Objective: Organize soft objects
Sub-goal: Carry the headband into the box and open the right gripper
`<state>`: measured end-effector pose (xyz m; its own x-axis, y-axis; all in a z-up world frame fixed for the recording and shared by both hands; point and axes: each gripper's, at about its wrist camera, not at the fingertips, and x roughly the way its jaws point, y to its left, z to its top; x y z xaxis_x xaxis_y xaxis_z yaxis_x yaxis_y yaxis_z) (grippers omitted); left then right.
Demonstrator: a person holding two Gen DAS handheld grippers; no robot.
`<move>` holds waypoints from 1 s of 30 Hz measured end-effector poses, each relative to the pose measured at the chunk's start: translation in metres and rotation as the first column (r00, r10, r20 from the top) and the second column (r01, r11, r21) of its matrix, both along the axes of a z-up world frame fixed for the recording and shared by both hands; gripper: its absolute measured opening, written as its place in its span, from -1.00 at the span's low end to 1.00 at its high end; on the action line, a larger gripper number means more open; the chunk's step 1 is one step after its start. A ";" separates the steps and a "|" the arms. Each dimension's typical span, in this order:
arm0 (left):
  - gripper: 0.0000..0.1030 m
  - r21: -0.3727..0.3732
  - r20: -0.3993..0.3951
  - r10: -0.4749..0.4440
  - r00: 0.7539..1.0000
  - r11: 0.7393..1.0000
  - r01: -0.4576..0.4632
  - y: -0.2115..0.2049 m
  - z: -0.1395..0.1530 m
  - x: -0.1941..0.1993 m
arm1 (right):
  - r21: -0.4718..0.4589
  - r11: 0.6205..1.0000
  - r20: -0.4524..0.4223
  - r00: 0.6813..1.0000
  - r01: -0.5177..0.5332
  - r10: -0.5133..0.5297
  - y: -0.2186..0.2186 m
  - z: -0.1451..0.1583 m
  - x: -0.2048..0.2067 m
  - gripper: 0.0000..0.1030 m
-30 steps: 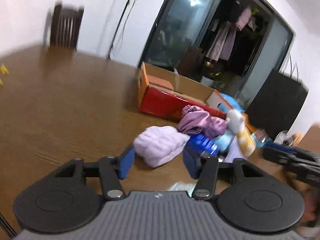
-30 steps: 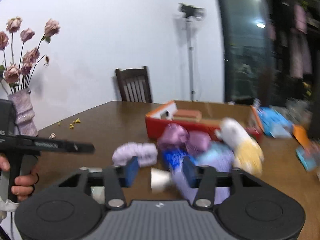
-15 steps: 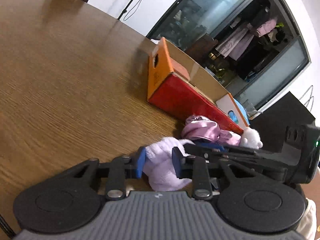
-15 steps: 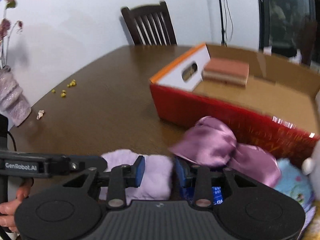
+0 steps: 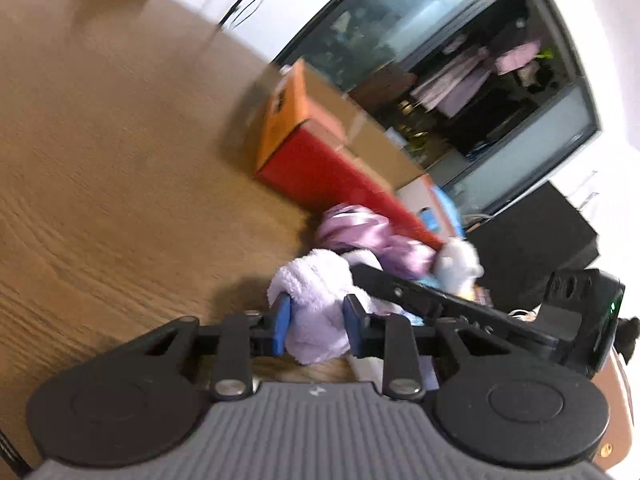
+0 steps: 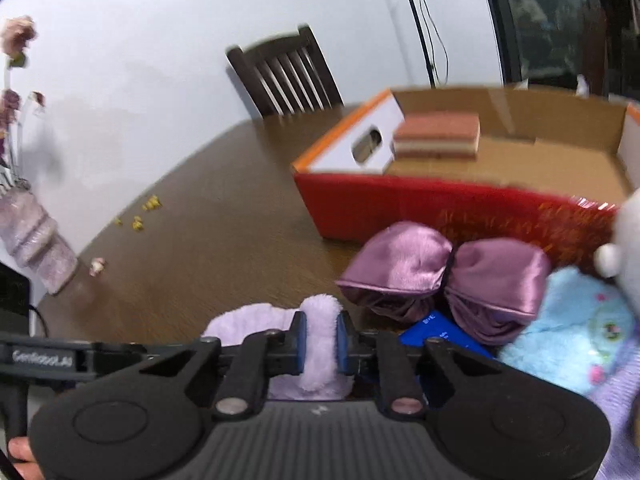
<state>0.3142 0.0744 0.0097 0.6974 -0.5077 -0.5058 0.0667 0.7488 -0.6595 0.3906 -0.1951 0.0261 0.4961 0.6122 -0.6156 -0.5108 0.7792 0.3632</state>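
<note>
A fluffy lavender towel [image 5: 316, 300] lies on the brown table by a pile of soft things. My left gripper [image 5: 316, 330] is shut on one end of it. My right gripper [image 6: 319, 344] is shut on a fold of the same lavender towel [image 6: 320, 312], and its arm crosses the left wrist view. Behind the towel are a shiny purple satin cloth [image 6: 440, 272], a light blue plush [image 6: 572, 320] and a white plush toy [image 5: 456, 264]. An open red and orange cardboard box [image 6: 440, 204] stands beyond them with a pink folded item [image 6: 438, 136] inside.
A dark wooden chair [image 6: 288, 76] stands at the table's far side. A purple vase with dried flowers [image 6: 36, 248] and yellow crumbs [image 6: 144, 212] are at the left. A blue packet [image 6: 440, 334] lies under the satin cloth. A black cabinet [image 5: 532, 232] stands at the right.
Both grippers have closed tighter on the lavender towel. The right gripper's fold is now pinched narrow, and the towel has bunched up between the two grippers.
</note>
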 end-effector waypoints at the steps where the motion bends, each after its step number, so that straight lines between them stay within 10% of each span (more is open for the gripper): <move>1: -0.46 -0.001 0.028 -0.012 1.000 1.000 0.012 -0.002 0.007 -0.006 | 0.016 1.000 0.023 1.000 0.005 -0.005 -0.006 0.008 -0.010 -0.72; 16: -0.53 0.104 0.220 -0.243 0.945 0.969 0.224 -0.077 0.092 0.034 | 0.166 0.971 0.170 0.965 0.170 -0.198 -0.105 0.065 -0.057 -0.72; 24: -0.54 0.206 0.193 -0.355 0.915 0.926 0.316 -0.137 0.126 0.196 | 0.089 0.965 0.197 0.945 0.248 -0.261 -0.136 0.107 0.074 -0.72; 30: -0.54 0.230 0.071 -0.361 0.930 0.913 0.337 -0.189 0.069 0.318 | -0.109 0.932 0.094 0.936 0.347 -0.338 -0.140 0.069 0.209 -0.71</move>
